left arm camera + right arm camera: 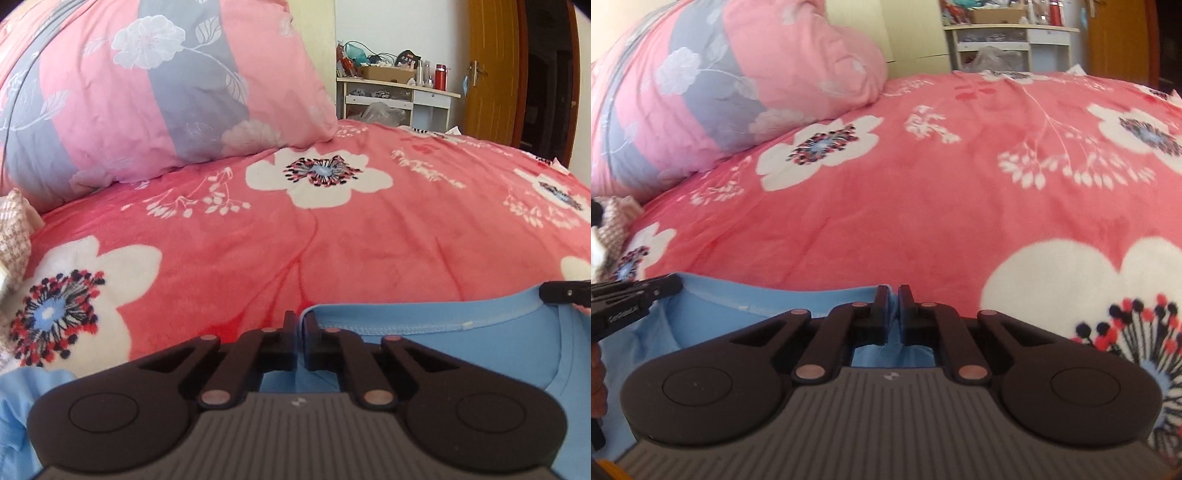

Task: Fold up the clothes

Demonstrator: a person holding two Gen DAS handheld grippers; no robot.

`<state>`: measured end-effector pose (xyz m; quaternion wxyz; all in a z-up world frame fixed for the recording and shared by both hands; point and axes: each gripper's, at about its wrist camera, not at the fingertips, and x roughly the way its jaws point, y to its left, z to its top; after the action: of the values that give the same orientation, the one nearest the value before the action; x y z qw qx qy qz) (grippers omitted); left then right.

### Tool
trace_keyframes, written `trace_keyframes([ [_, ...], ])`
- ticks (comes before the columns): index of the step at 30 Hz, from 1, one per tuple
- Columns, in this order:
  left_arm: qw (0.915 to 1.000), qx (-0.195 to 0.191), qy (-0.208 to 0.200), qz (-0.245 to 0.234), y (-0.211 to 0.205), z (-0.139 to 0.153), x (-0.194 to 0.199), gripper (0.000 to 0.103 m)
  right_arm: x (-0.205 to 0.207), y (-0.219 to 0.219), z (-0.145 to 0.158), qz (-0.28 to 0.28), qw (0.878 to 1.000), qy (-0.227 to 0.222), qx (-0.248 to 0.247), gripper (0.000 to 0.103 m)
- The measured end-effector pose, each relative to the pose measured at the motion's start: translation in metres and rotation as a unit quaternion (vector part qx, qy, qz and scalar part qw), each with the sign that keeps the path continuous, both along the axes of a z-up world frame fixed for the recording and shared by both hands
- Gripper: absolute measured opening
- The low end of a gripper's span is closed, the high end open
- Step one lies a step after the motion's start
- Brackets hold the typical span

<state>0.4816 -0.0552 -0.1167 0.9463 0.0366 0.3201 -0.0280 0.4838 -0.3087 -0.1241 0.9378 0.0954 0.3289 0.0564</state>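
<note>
Left gripper (300, 321): jaws closed, pinching the far hem of the blue garment (480, 350) at its left corner. The cloth runs under and to the right of it; a loose bunched part sits low at its left.

Right gripper (893, 295): jaws also closed, clamped on the same hem at the right corner. The garment spreads to its left toward the other gripper and ends right at its fingertips.

Progress, as a judgement: early. Both far corners are secured and the edge between them is roughly straight, but no clean fold is visible, and the near part of the garment is hidden under the gripper bodies. Left to do: carry the pinched edge over, lay it down, square it up, probably fold again.

Materials: the garment is thin, smooth knit with a stitched hem; limp, so it will sag between the grips. Ahead of both grippers is the fleecy pink bedspread (332, 240) with big white flowers, soft and slightly grippy. A puffy striped floral pillow (129, 92) sits ahead-left.
</note>
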Motion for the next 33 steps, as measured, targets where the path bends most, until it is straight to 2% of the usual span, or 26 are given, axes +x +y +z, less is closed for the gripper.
trace_keyframes([
  [3,1.0000,-0.001,0.001,0.003,0.001,-0.004,0.001,0.012,0.002,-0.007,-0.007,-0.014,0.999,-0.010,0.027,0.004],
  [5,0.9998,-0.018,0.000,0.009,0.007,0.001,0.000,0.026,0.002,-0.018,-0.006,-0.026,0.997,-0.012,0.072,0.009],
  [6,0.9995,-0.029,-0.001,0.012,0.010,0.005,-0.001,0.044,0.001,-0.027,-0.004,-0.035,0.994,-0.010,0.102,0.015],
  [7,0.9990,-0.041,-0.008,0.017,0.015,0.010,-0.003,0.053,-0.001,-0.037,0.000,-0.047,0.990,-0.015,0.132,0.022],
  [9,0.9974,-0.065,-0.022,0.023,0.026,0.023,-0.009,0.054,-0.011,-0.056,0.012,-0.065,0.982,-0.036,0.176,0.028],
  [11,0.9950,-0.090,-0.030,0.030,0.040,0.038,-0.016,0.054,-0.023,-0.074,0.024,-0.079,0.971,-0.057,0.217,0.028],
  [12,0.9935,-0.105,-0.031,0.034,0.050,0.048,-0.020,0.054,-0.028,-0.079,0.032,-0.081,0.970,-0.060,0.219,0.028],
  [15,0.9870,-0.150,-0.030,0.048,0.084,0.078,-0.041,0.055,-0.044,-0.081,0.057,-0.070,0.978,-0.051,0.189,0.029],
  [18,0.9768,-0.198,-0.033,0.075,0.136,0.108,-0.076,0.061,-0.066,-0.072,0.083,-0.036,0.985,-0.039,0.166,0.029],
  [20,0.9713,-0.213,-0.033,0.100,0.172,0.126,-0.103,0.062,-0.079,-0.059,0.099,-0.005,0.988,-0.031,0.153,0.029],
  [23,0.9703,-0.195,-0.030,0.140,0.222,0.143,-0.138,0.062,-0.096,-0.027,0.121,0.045,0.988,-0.015,0.149,0.029],
  [25,0.9708,-0.182,-0.017,0.156,0.247,0.144,-0.157,0.062,-0.102,0.002,0.131,0.083,0.985,-0.002,0.151,0.029],
  [27,0.9719,-0.173,0.005,0.160,0.263,0.134,-0.170,0.061,-0.104,0.040,0.136,0.124,0.982,0.014,0.144,0.029],
  [29,0.9711,-0.180,0.025,0.154,0.269,0.114,-0.178,0.060,-0.103,0.083,0.136,0.160,0.978,0.031,0.131,0.029],
  [32,0.9677,-0.207,0.046,0.136,0.264,0.076,-0.177,0.055,-0.098,0.150,0.126,0.204,0.971,0.053,0.110,0.029],
  [33,0.9693,-0.204,0.047,0.128,0.257,0.063,-0.175,0.053,-0.096,0.171,0.122,0.216,0.969,0.060,0.106,0.029],
])
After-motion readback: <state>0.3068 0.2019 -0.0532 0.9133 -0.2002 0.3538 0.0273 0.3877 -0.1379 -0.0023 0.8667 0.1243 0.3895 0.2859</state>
